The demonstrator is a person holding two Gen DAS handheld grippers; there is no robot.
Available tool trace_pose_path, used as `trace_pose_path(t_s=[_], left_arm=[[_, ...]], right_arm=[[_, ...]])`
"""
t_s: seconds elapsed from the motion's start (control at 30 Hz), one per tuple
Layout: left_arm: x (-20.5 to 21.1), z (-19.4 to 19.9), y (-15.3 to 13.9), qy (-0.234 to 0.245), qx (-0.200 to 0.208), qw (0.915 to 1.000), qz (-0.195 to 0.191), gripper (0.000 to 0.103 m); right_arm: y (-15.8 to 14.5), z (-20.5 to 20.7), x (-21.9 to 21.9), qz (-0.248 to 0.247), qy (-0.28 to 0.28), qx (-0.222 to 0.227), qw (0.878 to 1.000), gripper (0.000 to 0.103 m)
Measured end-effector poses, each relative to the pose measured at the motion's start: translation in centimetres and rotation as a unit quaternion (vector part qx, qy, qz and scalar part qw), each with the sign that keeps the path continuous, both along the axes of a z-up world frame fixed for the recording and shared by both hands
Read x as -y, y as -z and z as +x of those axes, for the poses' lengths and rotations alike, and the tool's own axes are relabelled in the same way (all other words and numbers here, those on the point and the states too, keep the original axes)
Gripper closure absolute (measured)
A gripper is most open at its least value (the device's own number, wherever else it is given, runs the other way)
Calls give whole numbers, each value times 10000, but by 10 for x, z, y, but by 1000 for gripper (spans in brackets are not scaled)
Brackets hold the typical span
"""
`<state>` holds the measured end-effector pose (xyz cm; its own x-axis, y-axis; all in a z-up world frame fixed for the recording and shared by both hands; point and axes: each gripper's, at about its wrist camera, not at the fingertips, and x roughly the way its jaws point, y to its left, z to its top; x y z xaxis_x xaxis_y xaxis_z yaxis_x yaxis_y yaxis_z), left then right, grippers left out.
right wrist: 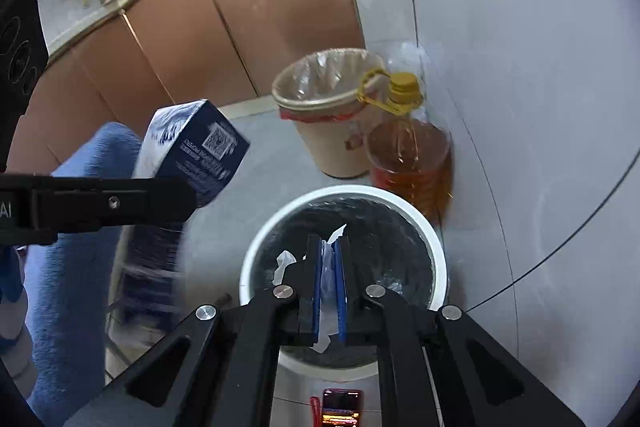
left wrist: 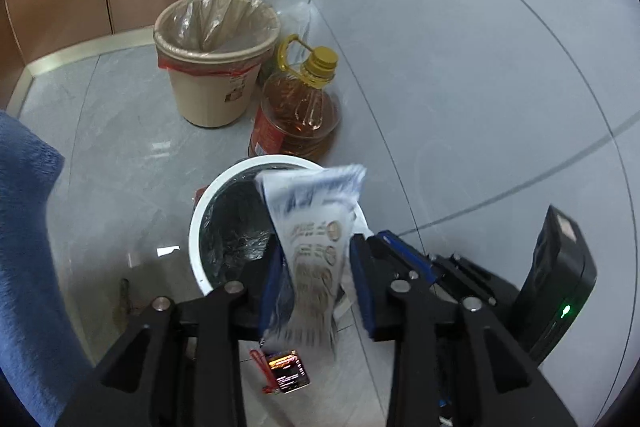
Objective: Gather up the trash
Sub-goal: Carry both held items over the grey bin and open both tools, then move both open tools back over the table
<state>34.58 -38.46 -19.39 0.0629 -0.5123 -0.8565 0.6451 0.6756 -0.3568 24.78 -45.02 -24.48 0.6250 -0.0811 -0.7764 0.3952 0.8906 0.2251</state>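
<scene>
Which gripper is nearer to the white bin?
Right. The right gripper is directly over the white bin, shut on white paper. The left gripper holds a box beside the bin's rim, off to one side.

We count two bins: one white-rimmed bin [right wrist: 438,259] with a dark liner right under the right gripper's fingers, and one beige bin [right wrist: 320,131] with a clear liner farther ahead of it. We see one oil bottle [right wrist: 408,163] with a yellow cap, just ahead and to the right of the white one. We count two pieces of trash in hand: one blue-and-white box [left wrist: 316,227] between the left gripper's pads, and one scrap of white wrapper [right wrist: 327,259] between the right gripper's pads. We find one small red packet [left wrist: 288,371] on the floor below the left gripper's fingers
</scene>
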Motion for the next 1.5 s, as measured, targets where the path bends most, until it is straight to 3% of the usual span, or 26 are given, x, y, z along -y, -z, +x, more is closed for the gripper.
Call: trace_pose_path(t_s=[0.1, 0.17, 0.27, 0.4, 0.67, 0.93, 1.17, 1.5], left_arm=[[-2, 8, 6, -169, -113, 9997, -98, 63], [-4, 8, 4, -219, -120, 9995, -180, 63], [-19, 2, -12, -322, 37, 9990, -323, 63], [-45, -9, -48, -517, 294, 9968, -541, 63], [-109, -41, -140, -995, 1140, 9828, -1055, 59], [-177, -90, -215, -1499, 2048, 9583, -1314, 51], [-235, -125, -261, -1691, 2416, 9438, -1491, 49], [-328, -163, -297, -2032, 2986, 9228, -1341, 48]], right_arm=[[12, 6, 4, -15, 75, -142, 9999, 87], [14, 6, 4, -20, 91, -157, 9998, 77], [10, 4, 1, -76, 57, -136, 9999, 68], [-7, -3, -5, -183, 71, -22, 9998, 63], [-81, -27, -35, -405, -8, 605, 9973, 61], [-173, -55, -82, -690, -266, 1362, 9879, 58], [-239, -83, -130, -875, -645, 1875, 9762, 56], [-294, -109, -197, -952, -1131, 2373, 9601, 55]])
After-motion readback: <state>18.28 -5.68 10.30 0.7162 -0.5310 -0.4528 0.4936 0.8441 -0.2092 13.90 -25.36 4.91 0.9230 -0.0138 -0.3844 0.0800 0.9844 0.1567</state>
